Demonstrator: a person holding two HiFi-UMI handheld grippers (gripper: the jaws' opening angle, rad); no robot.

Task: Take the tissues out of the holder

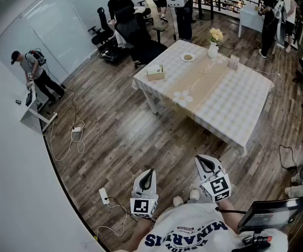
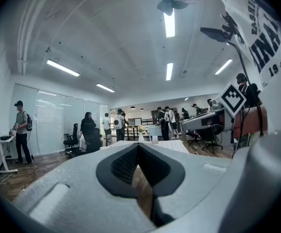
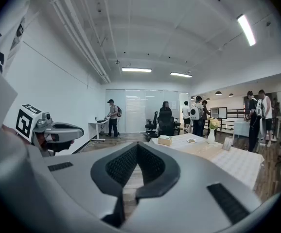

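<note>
While left gripper (image 1: 148,175) and right gripper (image 1: 206,165) hover, jaws together, tissue holder (image 1: 155,73) well apart on table (image 1: 235,101).

Tissue holder (image 1: 155,74): small tan box, rectangular, flat on base. Sits on table (image 1: 246,114) with pale checked cloth, near its far-left corner in head view, close to cloth's edge, apart from beige runner (image 1: 198,83). Tissues (image 1: 160,68): pale tuft poking up from holder's top, not yet taken out. Right gripper view: same holder (image 3: 165,141) at table's left end, long side toward camera, tuft barely visible on top. Too small for finer detail.
</note>
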